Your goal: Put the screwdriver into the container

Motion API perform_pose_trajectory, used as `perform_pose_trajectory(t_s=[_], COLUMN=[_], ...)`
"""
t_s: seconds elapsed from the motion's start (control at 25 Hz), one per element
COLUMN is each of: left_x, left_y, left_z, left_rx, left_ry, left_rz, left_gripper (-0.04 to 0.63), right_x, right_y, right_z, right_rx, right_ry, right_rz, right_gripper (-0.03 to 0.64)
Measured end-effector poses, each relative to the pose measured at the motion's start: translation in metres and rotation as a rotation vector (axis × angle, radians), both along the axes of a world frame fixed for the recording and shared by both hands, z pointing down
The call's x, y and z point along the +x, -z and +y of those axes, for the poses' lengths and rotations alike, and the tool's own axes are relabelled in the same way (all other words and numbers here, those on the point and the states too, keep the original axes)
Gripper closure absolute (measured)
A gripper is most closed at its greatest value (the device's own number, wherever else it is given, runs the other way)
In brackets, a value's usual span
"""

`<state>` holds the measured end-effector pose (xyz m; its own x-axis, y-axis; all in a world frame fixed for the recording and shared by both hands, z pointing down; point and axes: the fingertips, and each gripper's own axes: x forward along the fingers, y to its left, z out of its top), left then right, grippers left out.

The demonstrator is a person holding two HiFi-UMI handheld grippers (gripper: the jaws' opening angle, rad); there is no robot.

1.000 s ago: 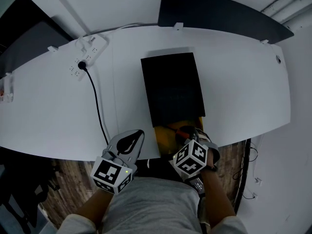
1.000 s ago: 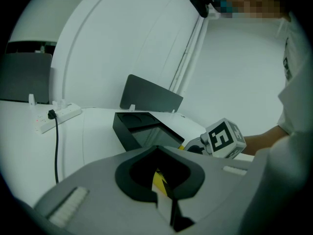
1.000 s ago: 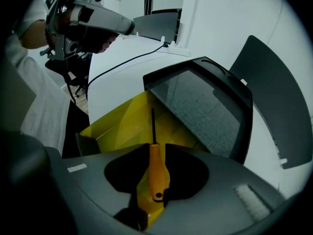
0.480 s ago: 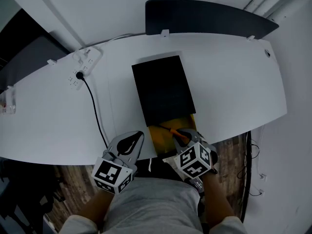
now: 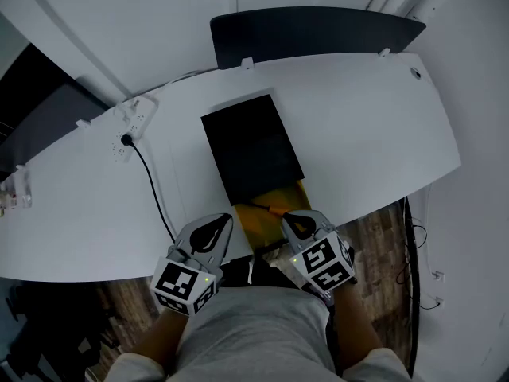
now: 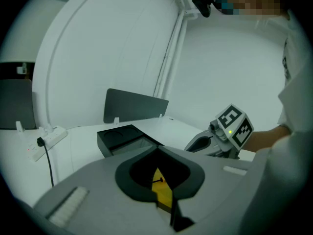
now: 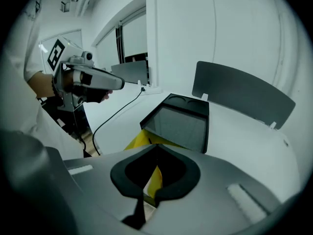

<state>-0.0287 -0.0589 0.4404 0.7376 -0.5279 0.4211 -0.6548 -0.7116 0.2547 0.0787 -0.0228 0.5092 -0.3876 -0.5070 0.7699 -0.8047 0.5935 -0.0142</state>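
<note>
1. Rising clear of the flat yellow tray [image 5: 296,196], the right gripper [image 5: 288,217] is drawing back. Its jaws have just been closing and are now meeting on nothing.
2. The orange-handled screwdriver [image 5: 269,208] is lying in that tray, at the near end of the black rectangular container [image 5: 250,146], so placement is looking done.
3. The left gripper [image 5: 227,220] is hovering with its jaws together and empty. No legible writing is showing, only square markers.

A white, curved tabletop [image 5: 374,134] spans the room. A dark panel [image 5: 318,34] stands clipped along its far edge, before a white wall [image 5: 143,22]. Toward the tabletop's left end lies a white power strip [image 5: 131,122] with a black cable [image 5: 151,185]. Wood-patterned floor [image 5: 382,237] shows beneath its near edge.
</note>
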Motion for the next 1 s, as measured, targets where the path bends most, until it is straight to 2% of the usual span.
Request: perform_pose_trajectory(t_s=[0.2,0.48,0.64,1.0], left_x=[0.008,0.017,0.018,0.021], left_y=[0.012,0.021,0.023,0.024], left_z=[0.003,0.010,0.012,0.012], left_rx=[0.034,0.051,0.058,0.065], left_ry=[-0.040,-0.076,-0.087,-0.086], left_rz=[-0.003,0.002,0.000,-0.011], left_gripper=[0.594,0.594,0.594,0.594], right_x=[0.001,-0.010,-0.016,-0.030], right_y=[0.032,0.073,0.088,0.095], right_z=[0.000,-0.007,-0.009,-0.008], right_rx=[0.056,0.167,0.198,0.193], right_ry=[-0.092,-0.167,-0.196,-0.203], right_rz=[-0.141,-0.355,-0.402,-0.457], right_gripper=[0.602,0.603,0.603,0.603])
